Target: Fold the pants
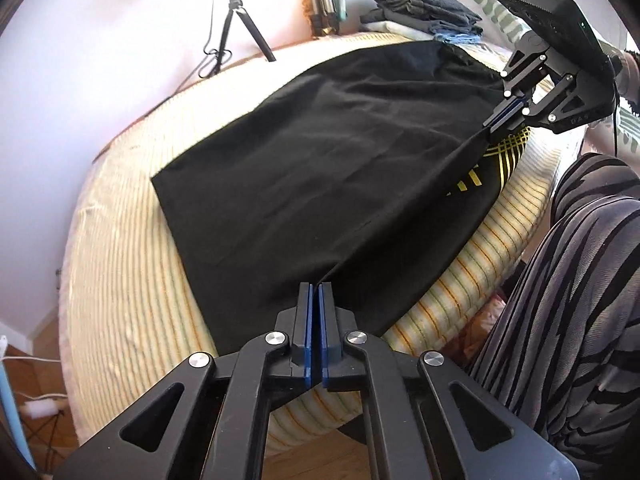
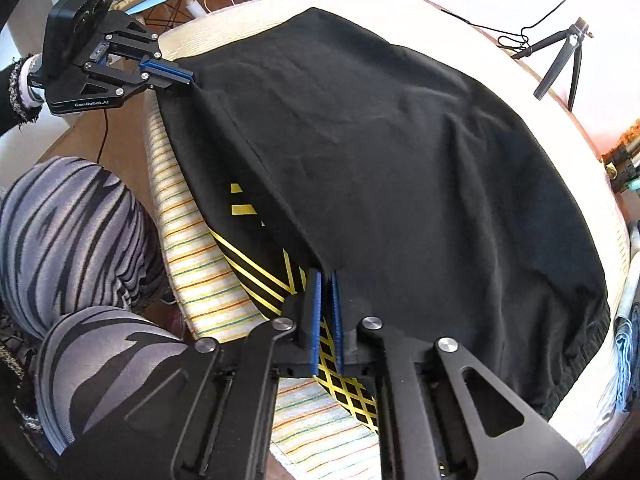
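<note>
Black pants with yellow line prints lie spread over a striped mattress. At the near edge, my left gripper is shut on the black cloth, which rises into a taut ridge between the blue pads. Further right along that same edge, my right gripper pinches the fabric too. In the right wrist view the pants fill the bed, my right gripper is shut on the edge beside the yellow pattern, and my left gripper grips the far corner at upper left.
Folded dark clothes are stacked at the far end of the bed. A small tripod stands beyond the mattress by the wall. The person's striped trouser legs stand close to the bed's near side. Wooden floor lies below.
</note>
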{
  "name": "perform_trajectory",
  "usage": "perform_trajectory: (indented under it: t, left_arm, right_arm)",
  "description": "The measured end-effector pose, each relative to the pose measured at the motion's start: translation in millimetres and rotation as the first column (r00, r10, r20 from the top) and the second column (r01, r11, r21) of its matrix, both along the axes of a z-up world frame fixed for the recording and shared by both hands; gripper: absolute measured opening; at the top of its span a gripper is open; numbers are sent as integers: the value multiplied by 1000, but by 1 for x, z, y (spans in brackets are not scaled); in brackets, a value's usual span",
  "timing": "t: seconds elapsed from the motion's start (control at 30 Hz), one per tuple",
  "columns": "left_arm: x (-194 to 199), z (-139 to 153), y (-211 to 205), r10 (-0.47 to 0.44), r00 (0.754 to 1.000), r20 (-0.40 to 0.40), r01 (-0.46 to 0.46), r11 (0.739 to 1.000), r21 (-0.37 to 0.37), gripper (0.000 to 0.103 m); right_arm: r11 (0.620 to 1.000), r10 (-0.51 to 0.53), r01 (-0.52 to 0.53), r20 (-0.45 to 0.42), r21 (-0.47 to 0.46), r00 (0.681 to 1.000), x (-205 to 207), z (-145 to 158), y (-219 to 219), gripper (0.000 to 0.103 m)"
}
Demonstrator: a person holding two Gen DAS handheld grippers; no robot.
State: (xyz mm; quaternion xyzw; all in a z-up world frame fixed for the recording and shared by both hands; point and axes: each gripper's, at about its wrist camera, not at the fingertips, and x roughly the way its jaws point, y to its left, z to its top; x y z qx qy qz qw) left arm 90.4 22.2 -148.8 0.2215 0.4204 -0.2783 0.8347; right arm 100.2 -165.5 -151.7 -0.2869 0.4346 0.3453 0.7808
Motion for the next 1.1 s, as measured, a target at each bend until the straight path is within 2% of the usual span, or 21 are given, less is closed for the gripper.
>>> perform_trajectory:
  t: [0.13,0.23,0.37,0.43,0.47,0.5,0.6,0.63,0.67,0.7,0.8,0.87,0.93,1.0,1.03,1.1]
  left_arm:
    - [-10,5,5,-6,1000,-13,5,1000,-30,1]
    - [-12,-4,8,19,999,-47,-20,1000,-22,1]
    - [-15,1,28,105,991,-81,-115,986,-124,1]
    - [-19,9,46,182,979,-94,-196,965,-173,11]
    - [-19,12,50,205,974,-101,-221,957,-187,22]
    - [-21,15,61,243,962,-128,-266,939,-219,38]
    - [-23,19,80,312,934,-175,-352,890,-290,42]
    - [-21,19,89,337,915,-221,-395,859,-325,44]
    - [-20,19,92,347,905,-246,-416,842,-343,49]
    - [-17,18,100,370,885,-283,-457,808,-372,50]
    - [-10,12,110,402,845,-351,-525,746,-409,50]
    - [-6,8,112,398,832,-386,-544,721,-429,50]
    - [0,-2,114,385,801,-457,-581,681,-445,50]
    - [3,-8,114,377,782,-496,-602,660,-449,50]
    - [4,-9,112,381,778,-500,-609,654,-448,50]
    - [6,-11,109,381,773,-508,-615,644,-454,50]
  right_arm:
    - [999,36,-35,-25,26,999,-8,9,1,4]
    - [999,39,-40,-58,-12,998,-6,4,3,3]
    - [999,25,-27,-120,-16,992,2,0,5,4]
    - [1000,15,-16,-104,-5,994,3,8,7,4]
    - [1000,8,-7,-110,10,994,5,14,6,6]
    - [1000,0,2,-106,25,994,6,21,6,7]
    - [998,-43,45,-48,52,998,8,45,1,32]
    - [995,-63,65,-35,71,997,10,55,-1,44]
    - [992,-79,81,-26,98,997,11,67,-3,48]
    - [987,-96,97,-14,126,995,10,79,-6,49]
    - [972,-142,137,16,192,990,6,117,-10,49]
    - [965,-163,152,35,216,986,4,138,-9,49]
    - [959,-158,142,49,243,986,-4,158,-5,49]
    - [954,-166,148,46,262,985,-6,170,1,50]
    - [950,-171,156,32,271,985,-6,174,6,55]
    - [943,-186,176,7,283,983,-9,177,13,57]
